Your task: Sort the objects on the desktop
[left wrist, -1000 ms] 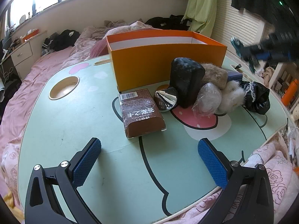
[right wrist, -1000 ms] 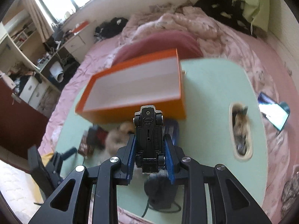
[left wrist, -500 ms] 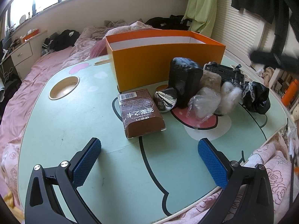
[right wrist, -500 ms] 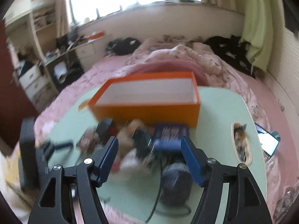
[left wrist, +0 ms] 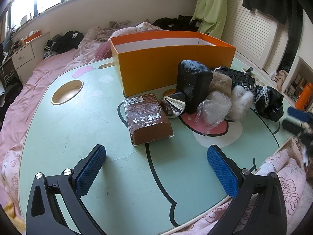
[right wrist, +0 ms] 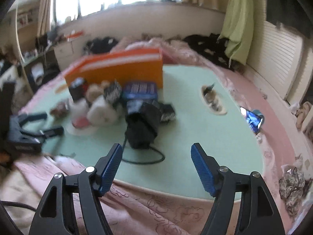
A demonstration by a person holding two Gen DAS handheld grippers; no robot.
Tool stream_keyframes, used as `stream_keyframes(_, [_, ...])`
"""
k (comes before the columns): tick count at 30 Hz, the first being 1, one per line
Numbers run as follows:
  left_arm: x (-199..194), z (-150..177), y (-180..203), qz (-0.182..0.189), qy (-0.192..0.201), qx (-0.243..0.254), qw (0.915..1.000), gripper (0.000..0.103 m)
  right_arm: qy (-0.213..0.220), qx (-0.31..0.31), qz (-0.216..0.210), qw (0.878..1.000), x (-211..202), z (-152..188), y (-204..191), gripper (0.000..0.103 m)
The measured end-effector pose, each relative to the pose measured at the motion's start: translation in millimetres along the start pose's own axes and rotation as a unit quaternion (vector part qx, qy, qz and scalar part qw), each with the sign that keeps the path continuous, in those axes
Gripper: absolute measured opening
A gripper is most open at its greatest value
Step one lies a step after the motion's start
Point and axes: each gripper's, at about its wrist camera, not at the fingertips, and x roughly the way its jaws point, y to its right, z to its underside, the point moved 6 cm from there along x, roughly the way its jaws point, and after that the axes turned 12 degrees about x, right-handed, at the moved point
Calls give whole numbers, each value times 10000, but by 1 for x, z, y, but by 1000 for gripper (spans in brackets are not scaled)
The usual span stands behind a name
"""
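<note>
Ahead of right hand-held gripper [right wrist: 156,168], jaws opening, black pouch [right wrist: 141,130]

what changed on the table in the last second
The right tool let go of the toy car, now lying on the pile behind the brown pad, then pulled back; its jaws are opening, nothing between them. The left tool, orange box and brown packet stayed.

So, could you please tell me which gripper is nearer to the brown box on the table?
Left. The left gripper hovers open just short of the brown box; the right gripper, opening and empty, sits beyond the table's far edge.
</note>
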Motion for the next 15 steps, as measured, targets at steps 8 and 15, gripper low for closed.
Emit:
stream_keyframes(8, [0, 1, 0, -20, 5, 8, 10000, 103, 45, -227, -31, 9997, 19, 0, -7, 103])
stream_keyframes(15, [-1, 1, 0, -22, 7, 9, 10000, 103, 175, -296, -166, 9993, 23, -2, -6, 103])
